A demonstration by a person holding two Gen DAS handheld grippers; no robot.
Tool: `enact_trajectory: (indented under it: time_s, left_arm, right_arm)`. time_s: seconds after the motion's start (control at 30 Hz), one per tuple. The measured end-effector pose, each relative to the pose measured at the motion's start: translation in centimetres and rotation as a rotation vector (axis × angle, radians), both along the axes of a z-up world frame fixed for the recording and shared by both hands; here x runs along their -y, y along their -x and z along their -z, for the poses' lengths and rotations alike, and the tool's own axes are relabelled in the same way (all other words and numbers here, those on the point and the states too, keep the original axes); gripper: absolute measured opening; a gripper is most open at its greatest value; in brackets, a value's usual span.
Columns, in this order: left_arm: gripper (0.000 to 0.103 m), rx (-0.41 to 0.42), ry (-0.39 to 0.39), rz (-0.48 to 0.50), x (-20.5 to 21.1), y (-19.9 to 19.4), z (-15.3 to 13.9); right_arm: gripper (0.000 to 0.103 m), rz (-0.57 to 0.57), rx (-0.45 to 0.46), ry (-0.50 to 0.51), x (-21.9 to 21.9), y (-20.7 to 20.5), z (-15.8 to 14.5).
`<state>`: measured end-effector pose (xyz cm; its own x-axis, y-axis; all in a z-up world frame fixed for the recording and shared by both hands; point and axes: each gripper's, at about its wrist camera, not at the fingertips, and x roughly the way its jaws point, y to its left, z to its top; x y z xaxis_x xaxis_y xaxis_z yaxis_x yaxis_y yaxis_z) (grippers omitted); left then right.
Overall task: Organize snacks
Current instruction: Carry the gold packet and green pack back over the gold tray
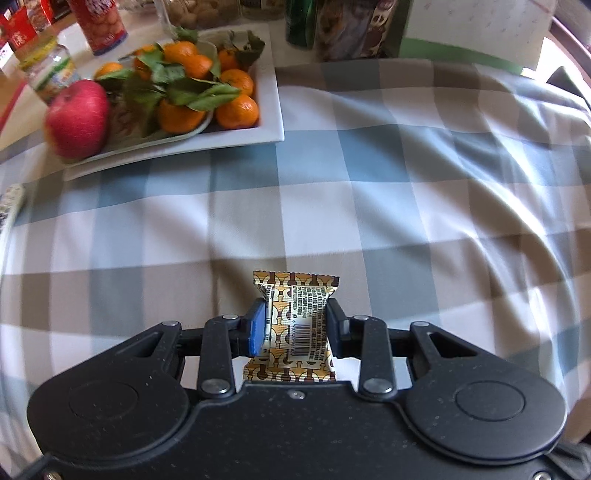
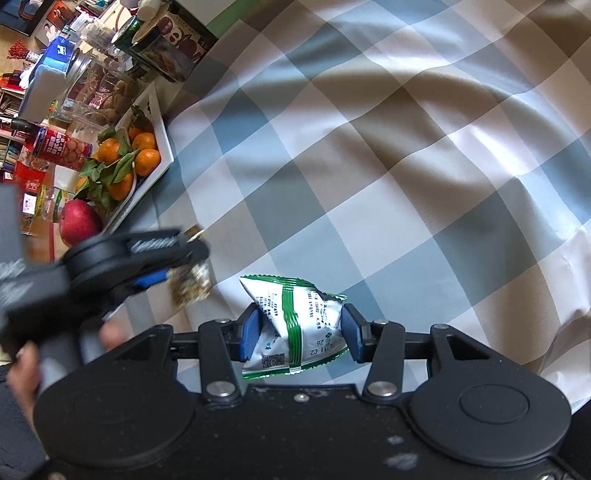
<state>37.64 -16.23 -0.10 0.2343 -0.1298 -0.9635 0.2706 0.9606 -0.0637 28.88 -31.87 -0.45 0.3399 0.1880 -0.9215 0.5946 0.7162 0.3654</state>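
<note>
Your left gripper (image 1: 295, 325) pinches a gold-brown snack packet (image 1: 295, 321) and your right gripper (image 2: 300, 332) pinches a green-white snack packet (image 2: 295, 325), both above the checked tablecloth (image 1: 406, 184).

Both left tongs (image 1: 295, 325) and right tongs (image 2: 300, 330) are clamped, each gripping something.

We see the left gripper (image 2: 184, 266) only as a blur; its snack (image 2: 192, 284) is unreadable. The red can (image 1: 99, 22) is cropped.
</note>
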Motion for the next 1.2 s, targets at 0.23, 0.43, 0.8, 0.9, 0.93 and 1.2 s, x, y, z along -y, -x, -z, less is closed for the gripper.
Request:
enact_trajectory:
  time_s: [0.23,0.43,0.8,0.9,0.93,1.2]
  left_arm:
    - [0.042,0.016,-0.018,0.014,-2.4,5.8,-3.5]
    - [0.042,0.018,-0.017,0.009,-5.3,11.6,-4.2]
    - [0.042,-0.031,0.015,-0.089,-11.3,19.7,-4.1]
    - [0.042,-0.028,0.008,-0.124,-12.6,21.5,-3.9]
    - [0.042,-0.021,0.001,-0.139,-13.0,22.0,-3.8]
    - [0.042,-0.017,-0.003,-0.203,-14.8,25.0,-3.0]
  right_arm:
    - [0.049,-0.022,-0.021,0.032,-0.4,0.3,0.6]
    - [0.049,-0.068,-0.021,0.068,-1.1,0.4,0.8]
    - [0.049,-0.177,-0.016,0.194,-2.8,0.5,2.1]
    - [0.049,-0.211,0.042,0.244,-3.6,1.2,1.3]
    - [0.049,-0.209,0.063,0.249,-3.7,1.6,0.9]
    - [0.049,-0.205,0.305,0.262,-5.6,9.0,-3.3]
